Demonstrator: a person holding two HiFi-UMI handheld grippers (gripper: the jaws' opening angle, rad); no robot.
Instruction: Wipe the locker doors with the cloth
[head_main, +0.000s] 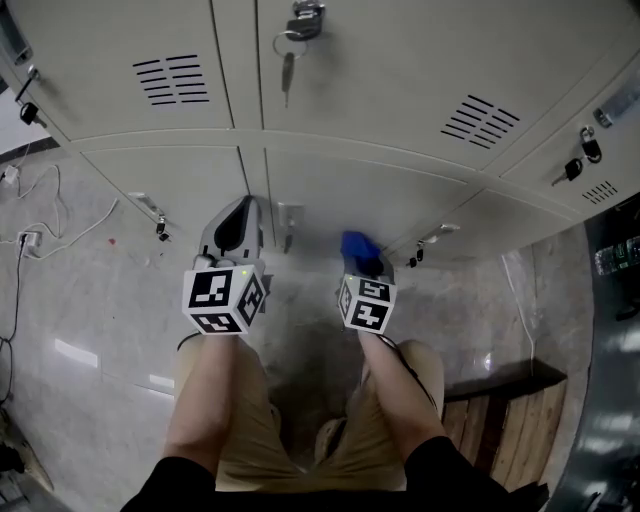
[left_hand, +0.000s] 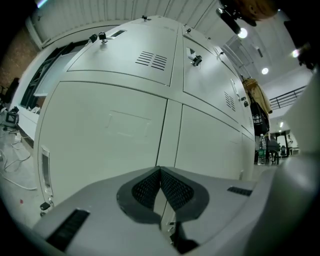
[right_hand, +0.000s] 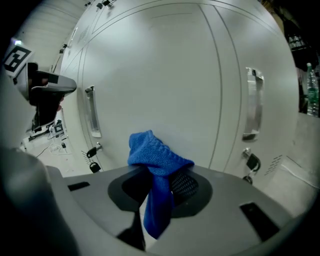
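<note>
Two claws: right claw (right_hand: 160, 176) grips the cloth (right_hand: 152, 152), left claw (left_hand: 161, 175) clenched, empty. Best press the cloth flat on the door (right_hand: 165, 75) at twelve o'clock, wiping evenly.

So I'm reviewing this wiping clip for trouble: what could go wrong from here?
The blue cloth is bunched in the right hand-held gripper, with little past the jaws, so hard plastic may scrape the locker door. Keys hanging by the handle could snag the cloth on a sideways pass.
</note>
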